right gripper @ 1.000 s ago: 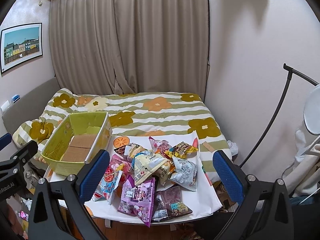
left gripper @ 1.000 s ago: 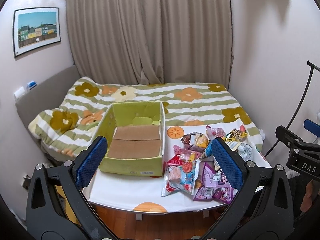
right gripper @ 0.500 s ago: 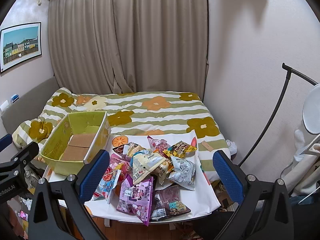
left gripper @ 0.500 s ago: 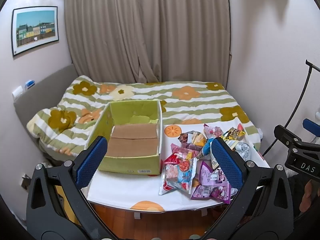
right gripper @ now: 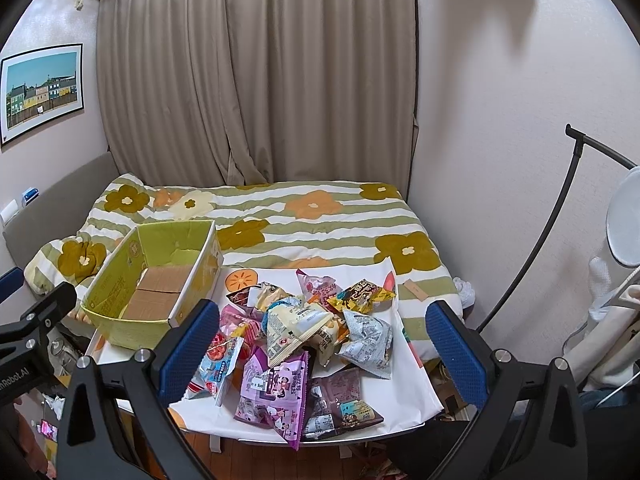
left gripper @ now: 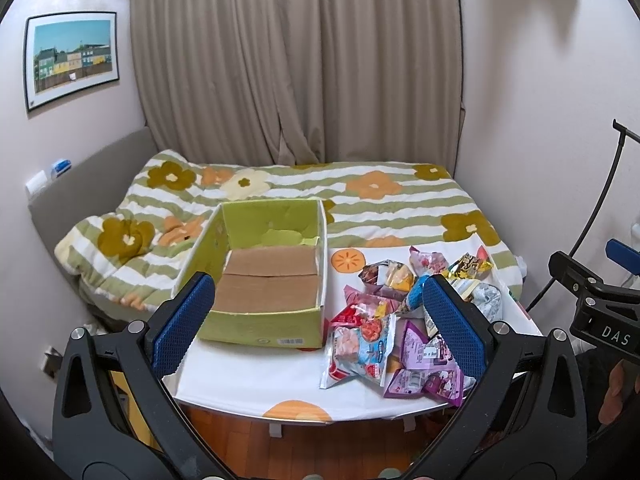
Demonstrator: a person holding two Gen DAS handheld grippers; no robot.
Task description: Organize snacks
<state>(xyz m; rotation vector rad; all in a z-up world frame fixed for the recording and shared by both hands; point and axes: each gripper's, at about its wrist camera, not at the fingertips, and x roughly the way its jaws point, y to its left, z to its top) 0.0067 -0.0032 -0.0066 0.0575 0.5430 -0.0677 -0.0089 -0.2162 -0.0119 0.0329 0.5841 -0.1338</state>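
A pile of several snack packets (left gripper: 404, 320) (right gripper: 304, 332) lies on the right half of a small table with a white cloth (left gripper: 256, 376) (right gripper: 404, 384). An empty green cardboard box (left gripper: 264, 272) (right gripper: 156, 276) stands on the table's left half. My left gripper (left gripper: 316, 328) is open and empty, held in front of the table before the box and pile. My right gripper (right gripper: 324, 344) is open and empty, in front of the pile. A purple packet (right gripper: 276, 392) lies nearest the front edge.
A bed with a striped flower quilt (left gripper: 360, 200) (right gripper: 320, 216) lies right behind the table. Curtains (left gripper: 296, 64) hang behind it. Walls close in on both sides. A black lamp stand (right gripper: 532, 256) stands at the right. Wooden floor (left gripper: 240, 436) shows below the table.
Both views have shifted slightly, with the table and snacks sitting a little lower and nearer in frame. Both grippers stay open and empty. Nothing on the table has moved.
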